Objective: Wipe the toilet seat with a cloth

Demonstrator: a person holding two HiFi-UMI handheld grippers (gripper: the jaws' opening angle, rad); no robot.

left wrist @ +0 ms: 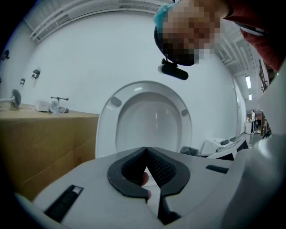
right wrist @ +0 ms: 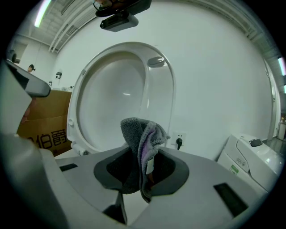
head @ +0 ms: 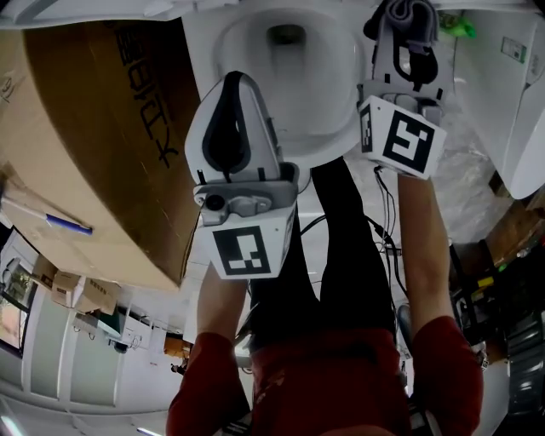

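Observation:
The white toilet bowl [head: 339, 128] lies at the top of the head view. Its seat [left wrist: 107, 120] stands raised against the wall, and it also fills the right gripper view [right wrist: 156, 89]. My left gripper [head: 234, 81] hangs over the bowl's near left rim, and its dark jaws [left wrist: 145, 151] are shut with nothing between them. My right gripper [head: 409, 21] is at the bowl's right side, shut on a grey cloth [head: 410, 15]. The cloth [right wrist: 140, 134] stands up from the jaws, folded, with a lilac side showing.
A big brown cardboard box [head: 94, 128] stands close on the toilet's left [left wrist: 40, 143]. A second white fixture [head: 511, 94] is on the right [right wrist: 250, 156]. A wall socket [right wrist: 178, 142] sits behind the toilet. Cables [head: 383, 230] lie on the floor by the person's legs.

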